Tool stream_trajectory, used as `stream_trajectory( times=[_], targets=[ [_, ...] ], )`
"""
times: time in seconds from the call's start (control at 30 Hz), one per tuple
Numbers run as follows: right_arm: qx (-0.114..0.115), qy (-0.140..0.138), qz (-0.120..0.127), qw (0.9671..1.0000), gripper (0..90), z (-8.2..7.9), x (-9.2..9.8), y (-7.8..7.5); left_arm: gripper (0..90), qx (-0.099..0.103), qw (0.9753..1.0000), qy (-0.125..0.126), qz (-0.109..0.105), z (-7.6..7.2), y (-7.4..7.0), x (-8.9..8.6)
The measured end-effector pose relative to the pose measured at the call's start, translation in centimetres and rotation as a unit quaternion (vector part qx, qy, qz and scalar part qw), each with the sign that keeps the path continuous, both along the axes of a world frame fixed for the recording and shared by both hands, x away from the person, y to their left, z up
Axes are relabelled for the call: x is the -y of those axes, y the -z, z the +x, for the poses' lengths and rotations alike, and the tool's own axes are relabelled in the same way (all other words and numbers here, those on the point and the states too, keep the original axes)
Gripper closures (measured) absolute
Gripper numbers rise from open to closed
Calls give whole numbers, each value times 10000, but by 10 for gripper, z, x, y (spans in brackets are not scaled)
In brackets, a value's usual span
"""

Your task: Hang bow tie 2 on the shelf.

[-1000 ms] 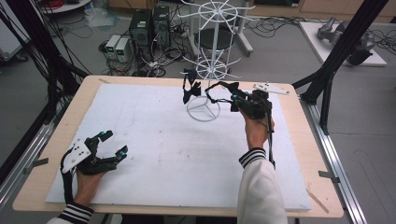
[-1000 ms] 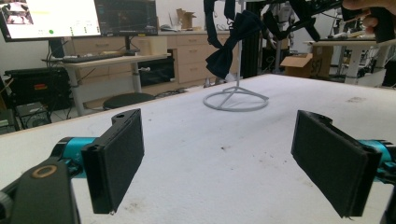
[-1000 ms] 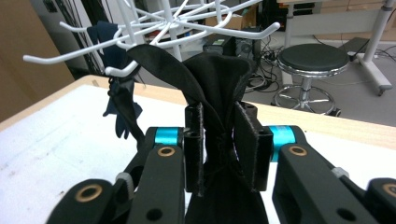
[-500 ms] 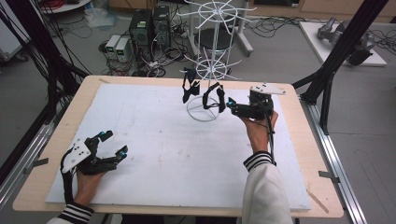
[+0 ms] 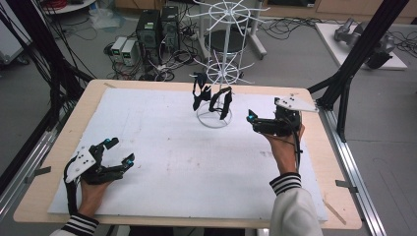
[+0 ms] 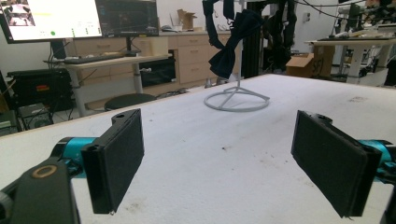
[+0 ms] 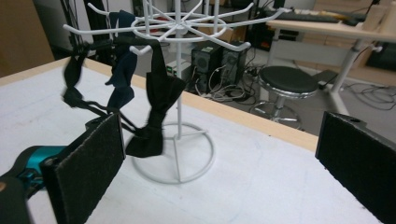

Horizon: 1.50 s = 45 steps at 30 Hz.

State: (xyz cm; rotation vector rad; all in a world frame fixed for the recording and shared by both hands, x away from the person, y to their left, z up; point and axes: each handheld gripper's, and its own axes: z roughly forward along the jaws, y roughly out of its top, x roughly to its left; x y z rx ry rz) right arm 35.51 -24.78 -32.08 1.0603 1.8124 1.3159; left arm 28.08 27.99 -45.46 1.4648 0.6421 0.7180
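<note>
A white wire rack [image 5: 225, 54] stands on its ring base [image 5: 214, 121] at the far middle of the white mat. Dark bow ties [image 5: 221, 102] hang from its lower arms. In the right gripper view a black bow tie [image 7: 157, 108] and a navy one [image 7: 123, 84] dangle by straps from the hooks. My right gripper [image 5: 253, 123] hovers to the right of the rack, open and holding nothing [image 7: 224, 163]. My left gripper [image 5: 120, 151] rests open at the near left of the mat, aimed at the rack base [image 6: 237, 100], and it too holds nothing [image 6: 224, 158].
The white mat [image 5: 167, 162] covers a wooden table [image 5: 324, 162]. Black frame posts [image 5: 354, 59] rise at the right and left edges. On the floor behind are computers [image 5: 157, 29], cables and a stool [image 7: 287, 81].
My right gripper has drawn back to the right, away from the rack, and a bow tie it was at now hangs there. The left gripper has not moved.
</note>
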Motion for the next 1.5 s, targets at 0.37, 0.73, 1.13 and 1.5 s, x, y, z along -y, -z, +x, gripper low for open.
stream_trajectory(
  times=[0.37, 0.73, 1.13, 1.5],
  targets=[
    [553, -244, 296, 9977, 7, -43, 26, 25, 172, -4, 10000, -23, -54, -1, 0, -1],
    [924, -292, 702, 9928, 7, -89, 44, 91, 164, 80, 9999, -69, -54, -2, 1, -1],
    [1004, -198, 784, 9917, 7, -100, 45, 133, 160, 154, 9998, -138, -80, -4, 1, -1],
    [1082, -141, 801, 9908, 7, -101, 46, 134, 160, 157, 9996, -181, -127, -4, 2, -1]
  ],
)
